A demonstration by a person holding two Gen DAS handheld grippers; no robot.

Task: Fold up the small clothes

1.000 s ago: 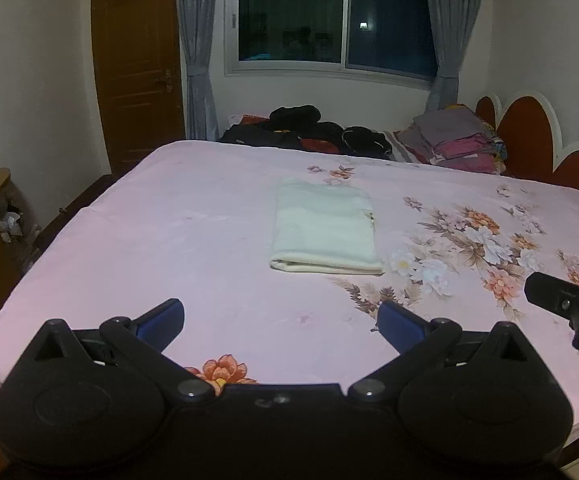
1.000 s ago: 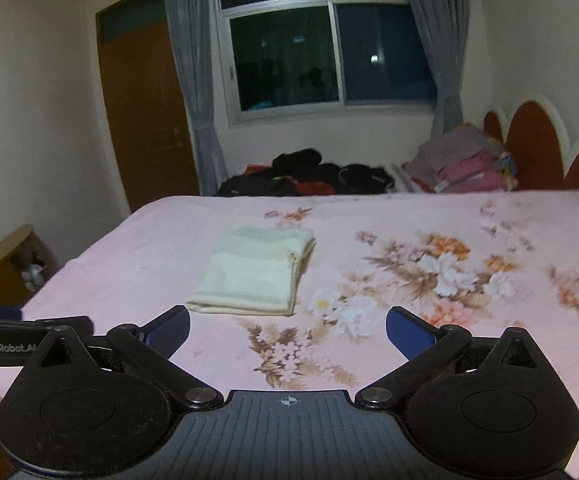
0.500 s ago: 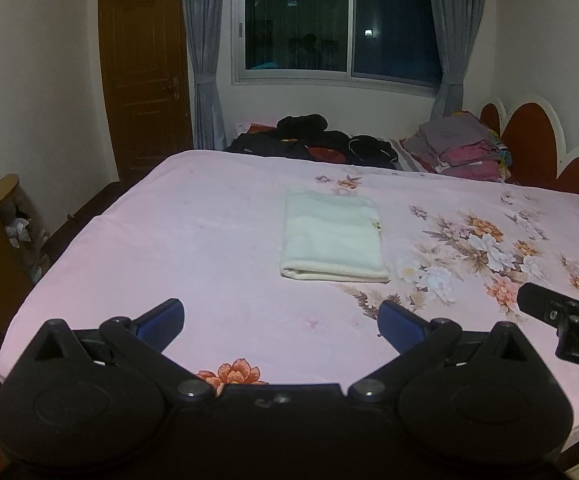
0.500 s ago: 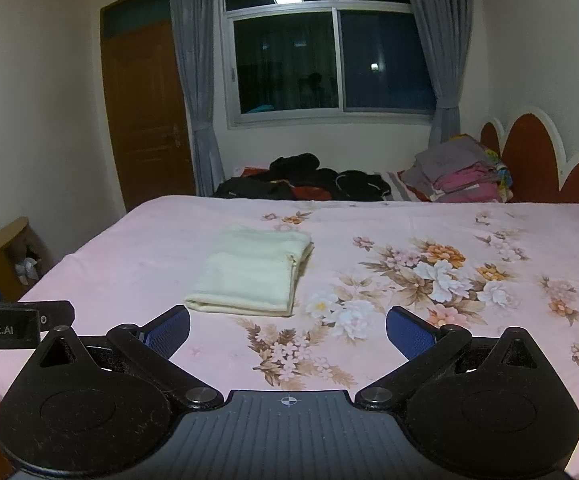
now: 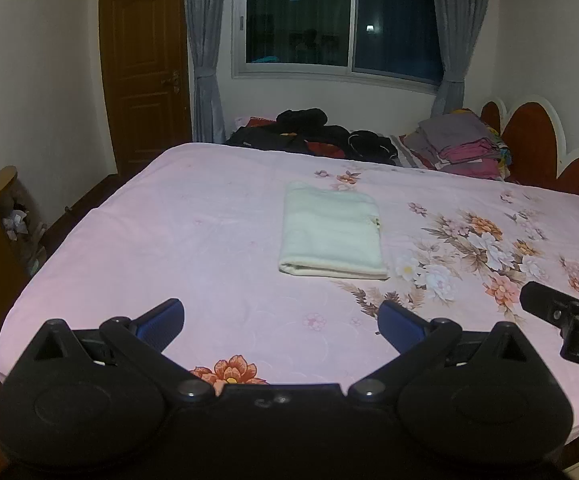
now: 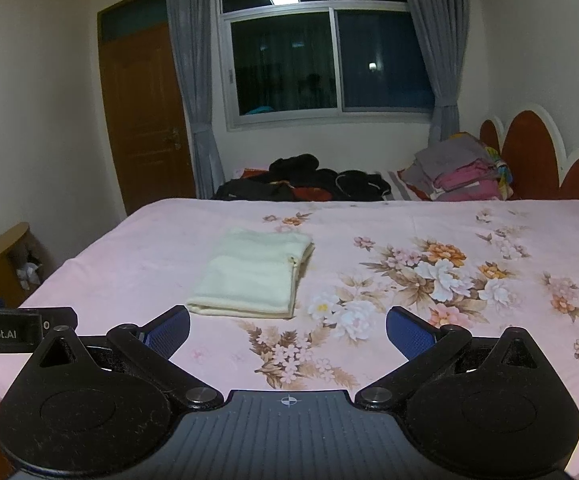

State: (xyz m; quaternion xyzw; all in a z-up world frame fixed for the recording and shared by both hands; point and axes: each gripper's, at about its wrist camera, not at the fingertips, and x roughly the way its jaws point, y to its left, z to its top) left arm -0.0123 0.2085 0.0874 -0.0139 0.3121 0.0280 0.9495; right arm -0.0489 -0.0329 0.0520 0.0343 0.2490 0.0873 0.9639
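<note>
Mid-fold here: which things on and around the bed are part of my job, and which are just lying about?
Job:
cream folded cloth
left gripper, open
right gripper, open

Lying about:
dark clothes heap
folded stack by the headboard
pink floral sheet

The cream cloth lay flat on the pink bed sheet, folded into a neat rectangle, its thick fold edge facing the cameras.

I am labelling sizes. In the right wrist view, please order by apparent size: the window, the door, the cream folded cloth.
1. Window, largest.
2. Door, partly behind the curtain.
3. Cloth, smallest, although nearest the camera.
</note>
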